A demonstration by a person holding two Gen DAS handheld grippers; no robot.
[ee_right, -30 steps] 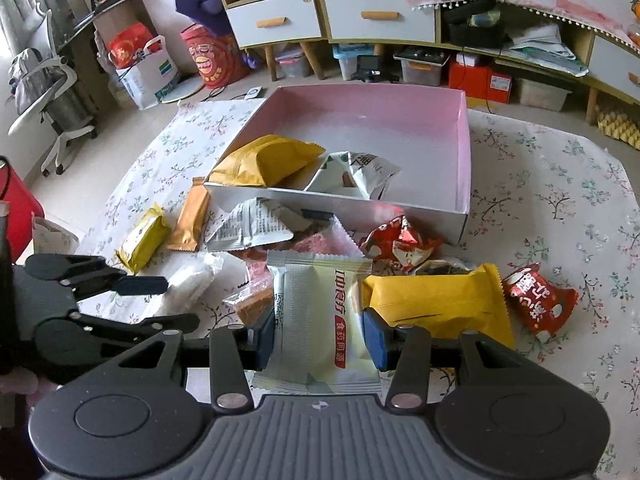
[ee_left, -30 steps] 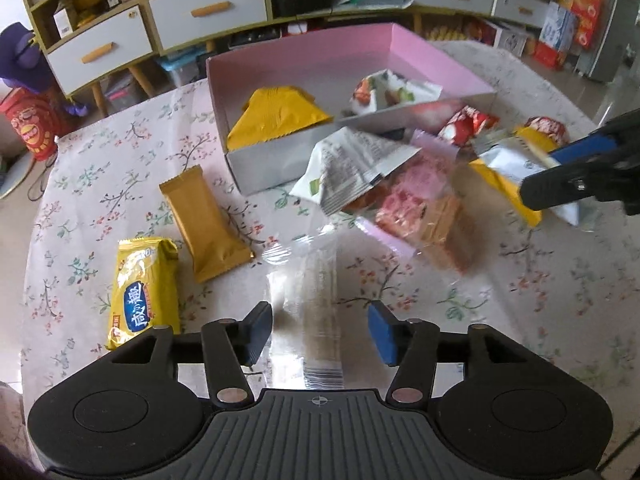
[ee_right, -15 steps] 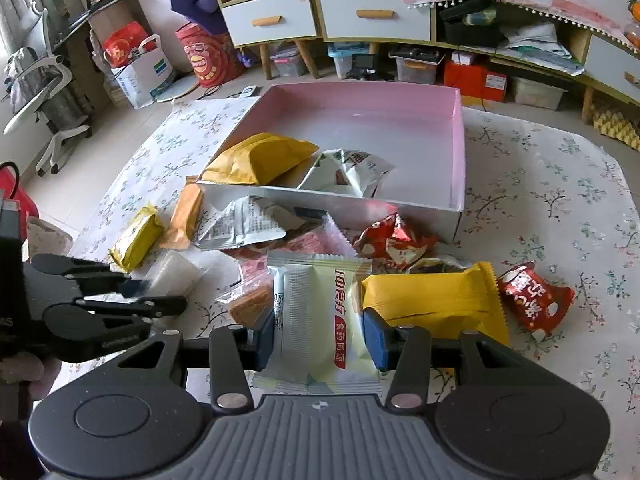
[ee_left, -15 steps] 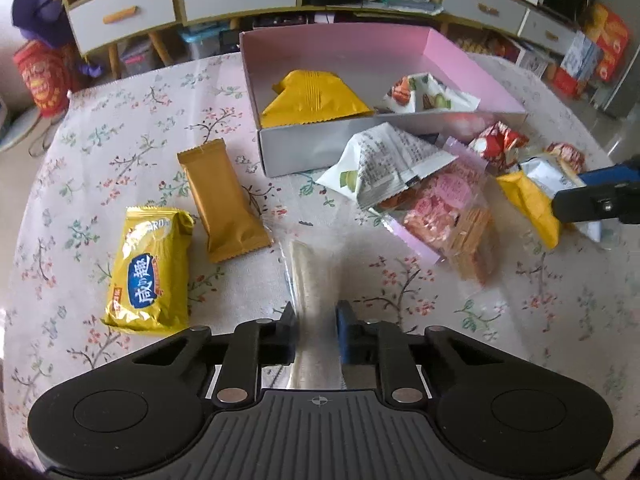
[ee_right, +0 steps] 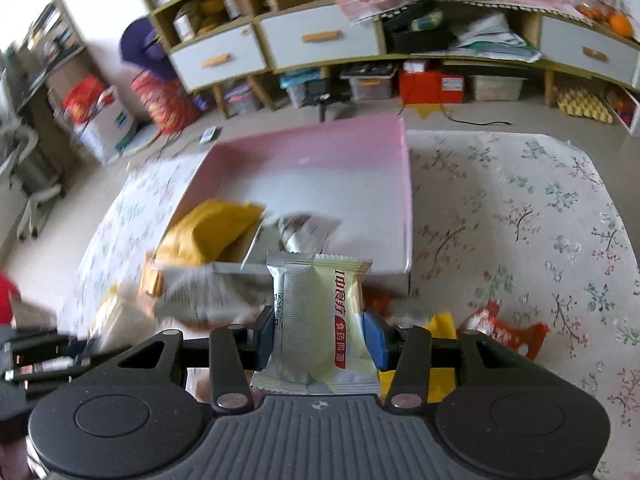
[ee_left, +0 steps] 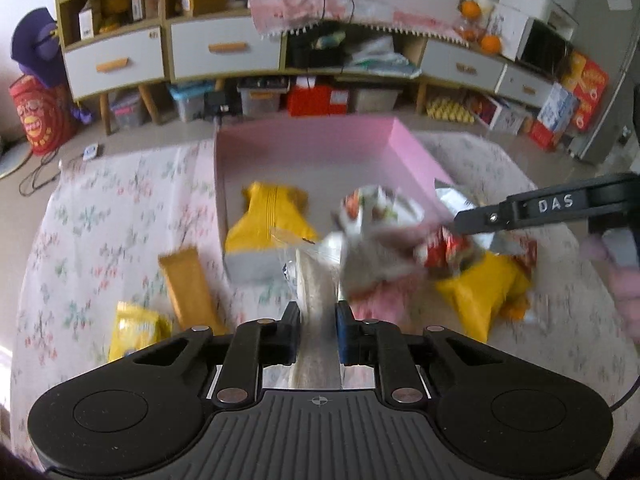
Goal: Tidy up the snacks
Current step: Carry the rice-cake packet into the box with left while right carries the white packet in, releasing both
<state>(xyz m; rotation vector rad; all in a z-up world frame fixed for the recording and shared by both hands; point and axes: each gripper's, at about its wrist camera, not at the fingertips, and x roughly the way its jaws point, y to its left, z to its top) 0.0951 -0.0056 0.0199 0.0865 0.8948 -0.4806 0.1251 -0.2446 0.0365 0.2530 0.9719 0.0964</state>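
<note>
My left gripper (ee_left: 318,320) is shut on a clear, see-through snack packet (ee_left: 314,292), lifted off the flowered tablecloth in front of the pink box (ee_left: 320,140). My right gripper (ee_right: 318,330) is shut on a pale green and white packet with red writing (ee_right: 320,320), held just before the box's near wall (ee_right: 384,270). Inside the box lie a yellow bag (ee_left: 272,220) and a white printed packet (ee_left: 376,208). The right gripper's finger (ee_left: 540,206) shows at the right of the left wrist view, above a red wrapper (ee_left: 444,246).
On the cloth to the left lie an orange-brown bar (ee_left: 188,280) and a yellow packet (ee_left: 136,328). A yellow bag (ee_left: 484,284) and red wrappers (ee_right: 504,326) sit right of the pile. Drawers and shelves (ee_left: 224,50) stand behind the table. A person's fingers (ee_left: 616,276) appear at the far right.
The left gripper shut on the clear packet and raised it off the table. The right gripper carried its pale green packet up and toward the box. Both views tipped upward.
</note>
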